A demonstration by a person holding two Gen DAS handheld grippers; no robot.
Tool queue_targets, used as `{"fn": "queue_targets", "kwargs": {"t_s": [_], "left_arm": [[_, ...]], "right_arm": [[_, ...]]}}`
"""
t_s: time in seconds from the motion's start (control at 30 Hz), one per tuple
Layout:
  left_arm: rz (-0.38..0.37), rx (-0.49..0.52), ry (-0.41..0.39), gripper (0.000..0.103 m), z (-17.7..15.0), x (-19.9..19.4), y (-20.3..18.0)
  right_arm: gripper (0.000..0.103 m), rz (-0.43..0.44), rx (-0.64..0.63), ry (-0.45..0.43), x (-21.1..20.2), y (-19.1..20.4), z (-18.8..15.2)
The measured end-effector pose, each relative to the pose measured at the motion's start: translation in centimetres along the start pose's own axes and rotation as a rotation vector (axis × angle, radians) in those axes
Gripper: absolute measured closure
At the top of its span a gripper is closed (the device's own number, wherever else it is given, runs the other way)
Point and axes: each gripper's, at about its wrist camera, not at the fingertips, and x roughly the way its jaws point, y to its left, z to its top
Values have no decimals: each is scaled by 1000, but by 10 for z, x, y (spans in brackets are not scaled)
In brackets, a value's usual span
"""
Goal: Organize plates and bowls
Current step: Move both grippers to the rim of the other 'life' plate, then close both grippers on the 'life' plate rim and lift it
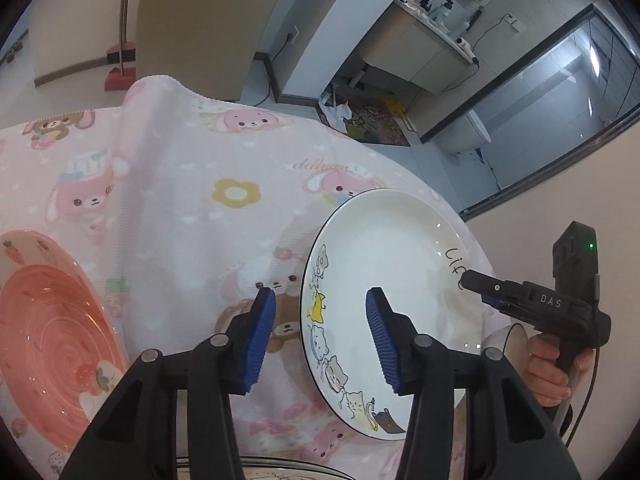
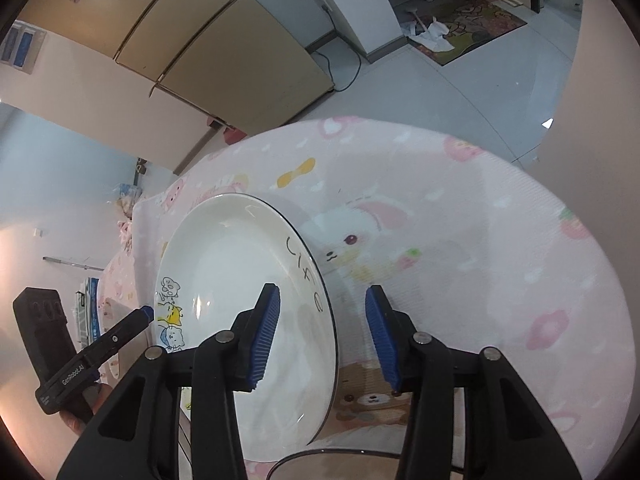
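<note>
Both grippers straddle opposite rims of one plate on the desk.

The white round ceramic plate with cartoon cats (image 1: 384, 280) lies on the pink cartoon-print cloth (image 1: 180, 184). The left gripper (image 1: 320, 336) and right gripper (image 2: 322, 332) each stand partly open, one blue pad over the plate, not pressing. A pink spiral-patterned plate (image 1: 52, 344) sits left.

White cat-print plate (image 2: 240, 280) on pink cartoon tablecloth (image 2: 460, 240), right gripper (image 2: 322, 336) straddling its right rim, blue pads apart, left gripper (image 2: 146, 312) at plate's left rim, fridge (image 2: 200, 40) behind.
</note>
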Motion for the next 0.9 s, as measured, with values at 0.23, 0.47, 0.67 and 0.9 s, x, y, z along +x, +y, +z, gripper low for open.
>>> {"fn": "queue_targets", "kwargs": {"t_s": [0.23, 0.47, 0.67, 0.9], "left_arm": [[18, -3, 61, 84, -3, 16, -1], [22, -10, 86, 84, -5, 29, 3], [56, 34, 78, 86, -7, 32, -9], [104, 57, 67, 86, -8, 28, -18]], "right_arm": [[86, 52, 20, 50, 12, -4, 1], [87, 43, -69, 24, 12, 1, -1], [90, 20, -69, 1, 12, 3, -2], [89, -5, -51, -12, 12, 8, -3]]}}
